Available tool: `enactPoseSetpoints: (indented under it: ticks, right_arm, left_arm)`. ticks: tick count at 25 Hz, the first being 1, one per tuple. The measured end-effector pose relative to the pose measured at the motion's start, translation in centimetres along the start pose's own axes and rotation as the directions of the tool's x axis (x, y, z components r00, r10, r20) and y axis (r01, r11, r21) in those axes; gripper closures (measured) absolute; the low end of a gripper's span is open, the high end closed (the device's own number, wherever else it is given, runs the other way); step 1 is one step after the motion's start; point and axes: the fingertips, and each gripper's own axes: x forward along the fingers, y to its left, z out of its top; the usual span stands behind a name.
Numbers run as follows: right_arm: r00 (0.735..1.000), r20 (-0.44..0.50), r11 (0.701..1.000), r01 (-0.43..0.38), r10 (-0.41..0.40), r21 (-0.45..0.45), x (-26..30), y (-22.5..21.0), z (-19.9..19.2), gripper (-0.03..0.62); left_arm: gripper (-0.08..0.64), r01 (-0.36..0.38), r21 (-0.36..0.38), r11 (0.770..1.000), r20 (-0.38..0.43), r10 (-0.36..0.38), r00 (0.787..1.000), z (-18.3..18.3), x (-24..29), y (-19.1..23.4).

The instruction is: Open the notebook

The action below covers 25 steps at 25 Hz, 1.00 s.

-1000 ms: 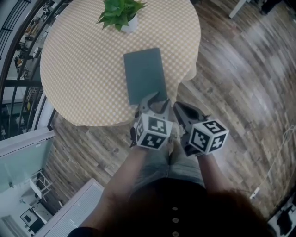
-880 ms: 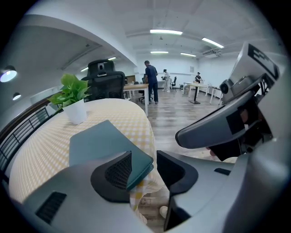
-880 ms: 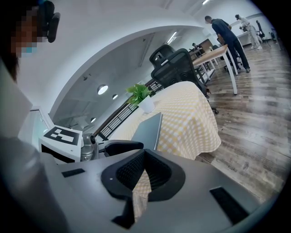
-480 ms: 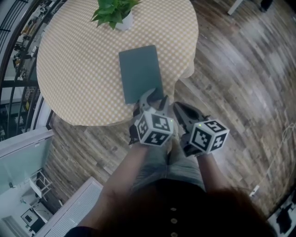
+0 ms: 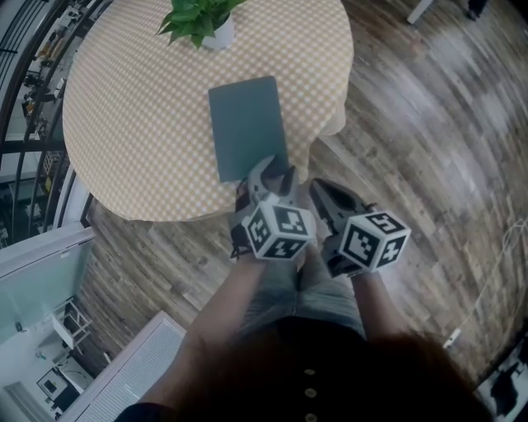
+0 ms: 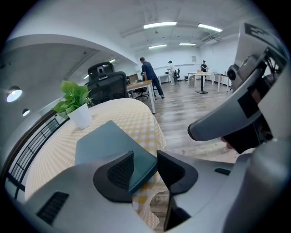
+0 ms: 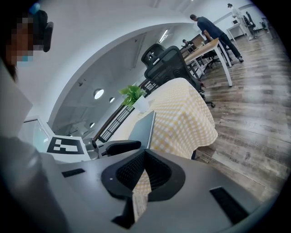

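Note:
A closed teal notebook lies flat on the round table's yellow checked cloth, near its front edge. My left gripper is at the notebook's near right corner. In the left gripper view the left gripper stands open, with the corner of the notebook between the jaws; a gap shows on the right-hand side. My right gripper hovers just off the table's edge, to the right of the left one. In its own view the right gripper is shut, with the notebook edge-on ahead.
A potted green plant stands at the table's far side. A dark railing runs along the left. The cloth hangs over the table's edge above the wood floor. An office chair and people are farther off.
The left gripper has rolled a little and its jaws stand slightly wider at the notebook's near corner. The right gripper has kept its place. The notebook still lies closed.

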Motion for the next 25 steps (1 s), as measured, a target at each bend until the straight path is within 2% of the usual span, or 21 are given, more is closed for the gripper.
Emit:
enactPoseSetpoints:
  ticks: [9, 13, 25]
  right_arm:
    - [1.0, 0.003, 1.0, -0.03, 0.03, 0.006, 0.0, 0.4, 0.7, 0.58]
    - [0.999, 0.001, 0.999, -0.041, 0.041, 0.0, -0.4, 0.8, 0.8, 0.58]
    - [0.999, 0.007, 0.999, -0.048, 0.048, -0.018, -1.1, 0.5, 1.6, 0.58]
  left_arm:
    - [0.43, 0.02, -0.029, 0.999, 0.01, -0.02, 1.0, 0.1, -0.2, 0.0]
    - [0.482, 0.031, -0.029, 0.999, 0.003, -0.031, 1.0, 0.3, -0.5, -0.4]
    - [0.492, 0.088, -0.087, 0.992, -0.011, -0.09, 0.996, 0.5, -0.4, -0.2]
